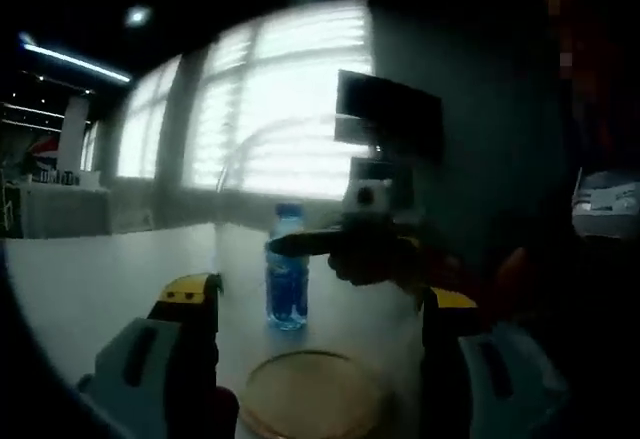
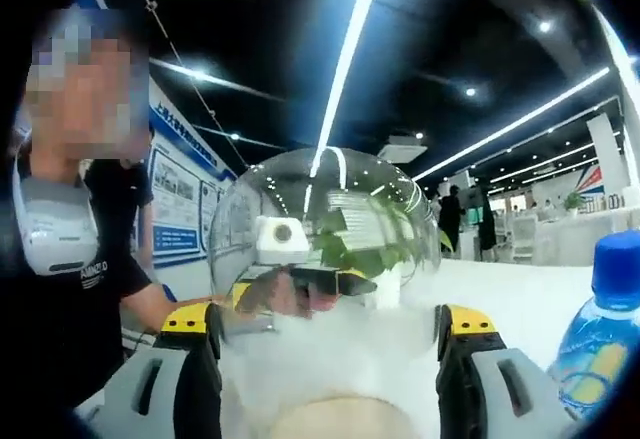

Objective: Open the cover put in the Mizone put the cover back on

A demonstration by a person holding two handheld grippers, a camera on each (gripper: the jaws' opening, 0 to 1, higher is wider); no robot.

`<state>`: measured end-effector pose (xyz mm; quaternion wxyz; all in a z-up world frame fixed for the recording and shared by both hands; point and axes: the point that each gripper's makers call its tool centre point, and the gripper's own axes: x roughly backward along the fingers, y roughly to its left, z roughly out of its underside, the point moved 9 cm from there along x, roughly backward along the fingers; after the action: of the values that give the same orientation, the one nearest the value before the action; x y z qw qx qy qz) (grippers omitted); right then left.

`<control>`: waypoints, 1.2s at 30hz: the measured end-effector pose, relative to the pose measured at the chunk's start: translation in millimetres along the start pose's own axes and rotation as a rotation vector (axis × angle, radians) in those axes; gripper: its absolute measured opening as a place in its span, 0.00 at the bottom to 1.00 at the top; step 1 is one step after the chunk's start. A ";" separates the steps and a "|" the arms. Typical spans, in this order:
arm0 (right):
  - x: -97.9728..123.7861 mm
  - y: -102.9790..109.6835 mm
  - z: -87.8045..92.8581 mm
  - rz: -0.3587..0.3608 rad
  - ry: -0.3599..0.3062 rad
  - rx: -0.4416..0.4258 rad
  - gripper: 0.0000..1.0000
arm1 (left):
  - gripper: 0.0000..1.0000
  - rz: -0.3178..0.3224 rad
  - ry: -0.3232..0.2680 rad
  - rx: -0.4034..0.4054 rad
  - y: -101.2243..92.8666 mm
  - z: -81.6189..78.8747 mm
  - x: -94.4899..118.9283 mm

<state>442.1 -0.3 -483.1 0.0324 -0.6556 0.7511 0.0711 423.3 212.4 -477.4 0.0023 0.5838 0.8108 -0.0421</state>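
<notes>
White table (image 1: 90, 279); Mizone bottle (image 1: 287, 267) beyond left fingers (image 1: 195, 304).

Left tool (image 1: 318, 304) and right tool (image 2: 325, 324): both jaws spread wide.

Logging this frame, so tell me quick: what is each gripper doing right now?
Left gripper: open, holding nothing, facing the Mizone bottle.
Right gripper: jaws apart, the clear dome cover ahead of them; whether they grip it cannot be told.

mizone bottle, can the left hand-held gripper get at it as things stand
Probably yes. The Mizone bottle stands upright on the table ahead of the open left hand-held gripper. Between them lies only a flat round base, though the right hand-held gripper hovers beside the bottle.
</notes>
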 end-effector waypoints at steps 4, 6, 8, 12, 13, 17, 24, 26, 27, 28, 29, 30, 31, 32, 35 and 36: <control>-3.4 -1.9 1.9 -0.012 -0.027 -0.011 0.86 | 0.77 0.016 -0.021 0.021 1.5 2.3 -1.3; -5.5 -2.8 3.3 -0.018 -0.041 -0.022 0.88 | 0.77 0.025 -0.039 0.036 2.2 2.8 -1.6; -8.1 -4.3 5.2 -0.026 -0.048 -0.043 0.89 | 0.78 0.033 -0.057 0.055 3.7 3.6 -2.4; -8.5 -4.5 4.4 -0.037 -0.044 -0.049 0.90 | 0.78 0.041 -0.075 0.067 5.0 3.7 -2.9; -8.7 -4.0 4.1 -0.037 -0.040 -0.047 0.90 | 0.78 0.042 -0.076 0.066 5.1 3.7 -2.7; -8.4 -3.0 3.7 -0.036 -0.031 -0.041 0.89 | 0.78 0.044 -0.083 0.060 4.2 4.1 -2.7; -7.5 -3.1 4.1 -0.030 -0.032 -0.042 0.89 | 0.78 0.030 -0.066 0.053 2.8 2.8 -4.6; -8.0 -3.3 3.8 -0.028 -0.029 -0.040 0.90 | 0.78 0.028 -0.059 0.059 2.5 2.0 -5.0; -8.3 -3.1 3.8 -0.027 -0.029 -0.039 0.90 | 0.78 0.026 -0.056 0.061 2.3 1.8 -5.1; -8.6 -2.5 3.5 -0.026 -0.027 -0.037 0.90 | 0.79 0.024 -0.052 0.062 2.1 1.5 -5.2; -8.8 -2.0 3.4 -0.025 -0.025 -0.033 0.90 | 0.79 0.022 -0.044 0.057 1.2 0.6 -5.8; -8.8 -1.9 3.4 -0.024 -0.024 -0.032 0.90 | 0.79 0.020 -0.039 0.056 0.9 0.3 -6.1; -8.6 -1.7 3.6 -0.022 -0.025 -0.031 0.90 | 0.79 0.018 -0.034 0.057 0.5 -0.1 -6.7; -8.5 -1.5 3.7 -0.020 -0.026 -0.030 0.90 | 0.79 0.015 -0.030 0.056 -0.1 -0.2 -7.2; -8.4 -1.3 3.6 -0.016 -0.023 -0.031 0.90 | 0.79 0.011 -0.027 0.059 0.1 0.3 -7.3; -8.2 -1.5 3.3 -0.015 -0.021 -0.030 0.90 | 0.79 0.014 -0.029 0.061 1.1 0.5 -7.2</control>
<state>444.6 8.1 -485.3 0.0308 -0.6608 0.7446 0.0890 426.6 205.9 -477.6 -0.0034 0.5885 0.8050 -0.0752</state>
